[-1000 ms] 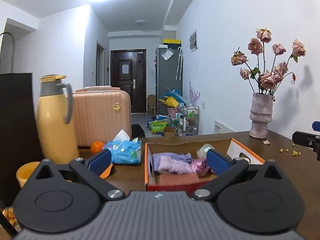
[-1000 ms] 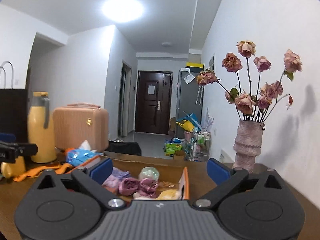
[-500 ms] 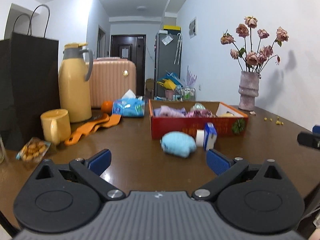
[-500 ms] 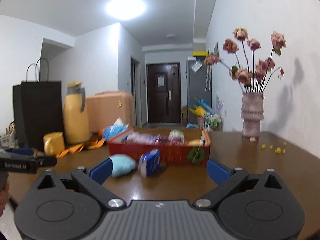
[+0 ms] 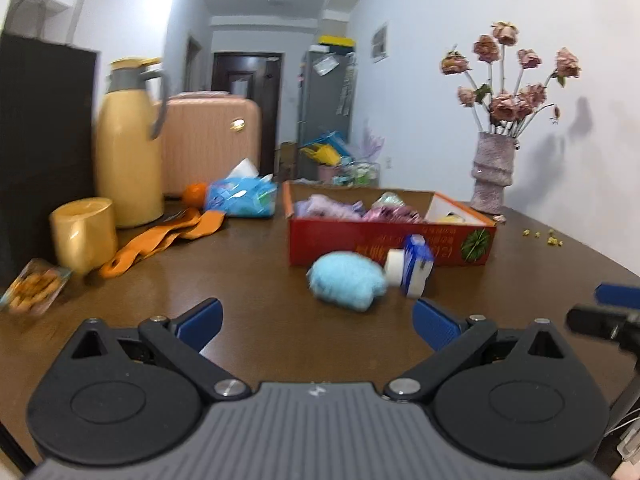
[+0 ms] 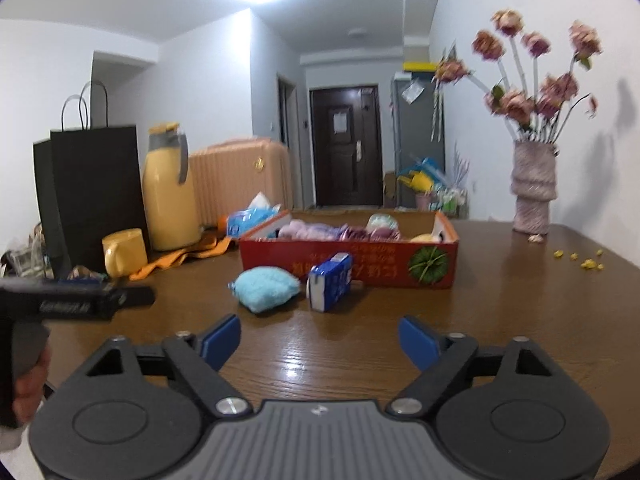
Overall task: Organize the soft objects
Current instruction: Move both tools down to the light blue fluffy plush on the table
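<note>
A fluffy light-blue soft object (image 5: 346, 280) (image 6: 266, 289) lies on the brown table in front of a red cardboard box (image 5: 390, 238) (image 6: 360, 266) that holds several purple and pink soft items. A blue-and-white packet (image 5: 416, 270) (image 6: 330, 280) leans beside it. My left gripper (image 5: 316, 320) is open, well short of the blue object, nothing between its fingers. My right gripper (image 6: 320, 338) is also apart from the objects; its jaws are closing with nothing between them.
A yellow thermos (image 5: 128, 144), a yellow mug (image 5: 84, 234), an orange cloth (image 5: 168, 236), a blue tissue pack (image 5: 242, 196) and a black paper bag (image 6: 90, 188) stand at the left. A vase of dried roses (image 6: 534, 188) stands at the right.
Both grippers pulled back from over the box and sank lower; the blue soft object and the packet came into view ahead. The right jaws stand a little narrower.
</note>
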